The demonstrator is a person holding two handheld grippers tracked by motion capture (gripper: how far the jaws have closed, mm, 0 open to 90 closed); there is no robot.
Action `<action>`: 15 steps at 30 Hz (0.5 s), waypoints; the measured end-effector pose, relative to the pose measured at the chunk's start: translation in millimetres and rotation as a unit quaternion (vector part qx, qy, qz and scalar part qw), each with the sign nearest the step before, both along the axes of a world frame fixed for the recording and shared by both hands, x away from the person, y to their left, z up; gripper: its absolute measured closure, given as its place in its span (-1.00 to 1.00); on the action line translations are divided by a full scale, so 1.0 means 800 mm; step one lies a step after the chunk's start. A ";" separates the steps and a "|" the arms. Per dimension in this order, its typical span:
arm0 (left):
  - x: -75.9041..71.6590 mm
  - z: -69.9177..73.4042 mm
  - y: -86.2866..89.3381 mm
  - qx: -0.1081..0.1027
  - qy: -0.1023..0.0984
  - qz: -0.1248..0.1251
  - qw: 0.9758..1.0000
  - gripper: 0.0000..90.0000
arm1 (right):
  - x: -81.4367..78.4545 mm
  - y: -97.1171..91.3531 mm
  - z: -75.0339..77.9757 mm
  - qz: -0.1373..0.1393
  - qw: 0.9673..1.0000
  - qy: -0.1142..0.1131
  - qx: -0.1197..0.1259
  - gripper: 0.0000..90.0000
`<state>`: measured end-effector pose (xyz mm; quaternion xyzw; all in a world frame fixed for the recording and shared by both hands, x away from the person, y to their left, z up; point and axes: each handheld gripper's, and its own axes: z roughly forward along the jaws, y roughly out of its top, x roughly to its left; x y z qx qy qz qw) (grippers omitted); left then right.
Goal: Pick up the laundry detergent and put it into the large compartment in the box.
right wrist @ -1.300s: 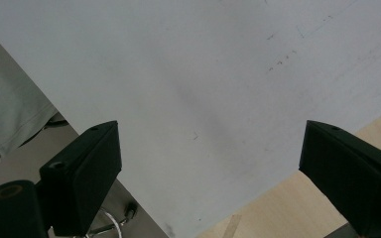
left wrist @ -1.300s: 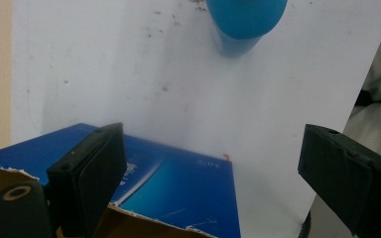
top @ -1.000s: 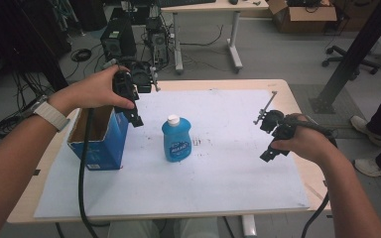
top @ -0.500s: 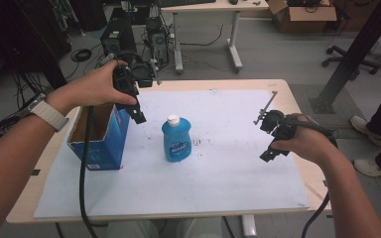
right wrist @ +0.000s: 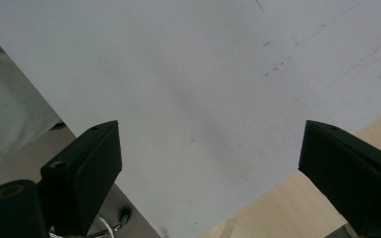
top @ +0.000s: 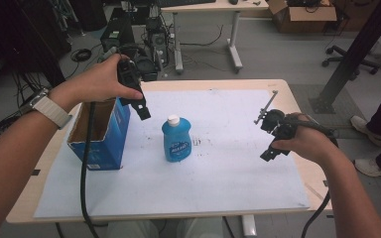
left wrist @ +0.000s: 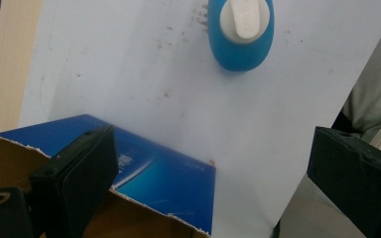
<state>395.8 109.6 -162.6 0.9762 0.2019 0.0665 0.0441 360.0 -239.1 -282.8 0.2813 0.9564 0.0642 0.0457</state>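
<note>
- Blue soap bottle (top: 177,139): stands upright near the middle of the table, white cap on top, label facing the near edge. Free of both tongs. In the left gripper view it is seen from above (left wrist: 241,34), well beyond the jaws.
- Blue cardboard box (top: 100,133): open at the top, brown inside, standing on the left part of the table, just left of the bottle but apart from it. Its torn upper rim shows in the left gripper view (left wrist: 158,183), below and between the jaws.
- Left tongs (top: 140,105): held in the left hand (top: 98,82) above the box's far right corner, pointing down and to the right. Jaws have just been opening and stand wide, released, nothing between them.
- Right tongs (top: 270,154): held in the right hand (top: 305,144) over the right part of the table, well apart from the bottle. Jaws wide apart in the right gripper view, released, nothing between them, looking down on the white sheet and the table's near edge.
- White sheet (top: 218,173): covers most of the table, marked with faint smudges; bottle and box stand on it.
- Table (top: 305,171): pale wood, showing as a border round the sheet.
- Watch (top: 47,110): pale strap, on the left wrist.
</note>
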 end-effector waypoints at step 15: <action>0.002 0.008 -0.028 0.005 0.004 0.022 1.000 -0.86 | 0.002 0.003 -0.002 0.004 1.000 0.001 0.002 -0.79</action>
